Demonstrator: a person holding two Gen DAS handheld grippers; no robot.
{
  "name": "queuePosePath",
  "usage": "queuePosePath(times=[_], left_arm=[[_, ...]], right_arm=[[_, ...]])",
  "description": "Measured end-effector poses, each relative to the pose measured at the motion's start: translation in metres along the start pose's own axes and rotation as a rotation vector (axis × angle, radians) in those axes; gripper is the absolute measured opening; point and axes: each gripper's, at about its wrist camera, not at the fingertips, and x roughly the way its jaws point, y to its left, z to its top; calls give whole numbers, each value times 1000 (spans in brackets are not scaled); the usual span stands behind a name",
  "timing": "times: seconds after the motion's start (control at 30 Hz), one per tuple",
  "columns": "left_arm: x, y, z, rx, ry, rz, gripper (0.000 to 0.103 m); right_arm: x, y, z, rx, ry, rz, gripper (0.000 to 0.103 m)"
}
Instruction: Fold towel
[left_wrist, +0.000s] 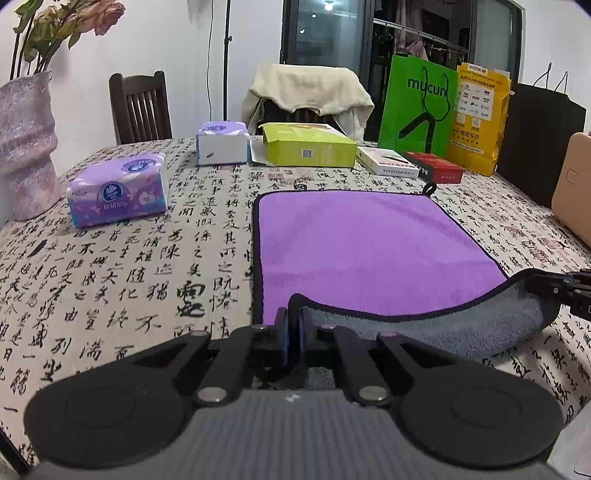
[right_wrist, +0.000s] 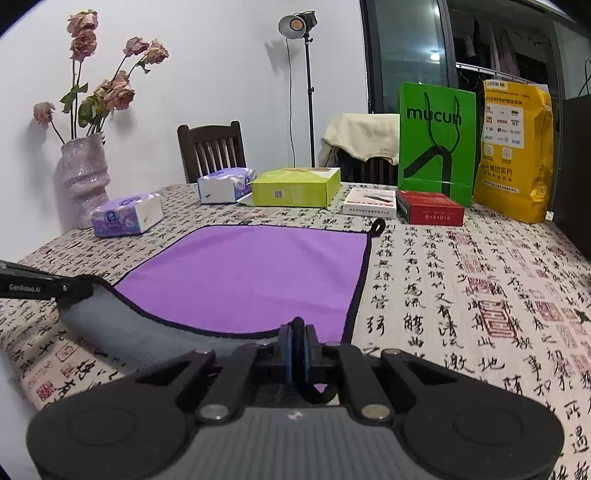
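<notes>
Purple towel (left_wrist: 369, 243) lies spread on the calligraphy tablecloth (left_wrist: 129, 266). Left gripper (left_wrist: 293, 325) and right gripper (right_wrist: 297, 339) each pinch a near corner, lifting its grey underside.

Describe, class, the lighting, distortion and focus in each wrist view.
Left wrist view: warm indoor light, fisheye-curved table edge, dark vignetted corners, lamp glare on the window. Right wrist view: same bending; the studio lamp casts a wall shadow; the towel looks sharp.

Left claw (left_wrist: 293, 325) and right claw (right_wrist: 298, 341) both clamped closed, held low.
</notes>
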Motion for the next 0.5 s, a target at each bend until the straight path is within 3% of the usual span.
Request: queuePosePath(times=[0.5], left_arm=[[9,2,24,8,-40,2,6]], right_arm=[[15,-6,20,-44,-27,-3,5]])
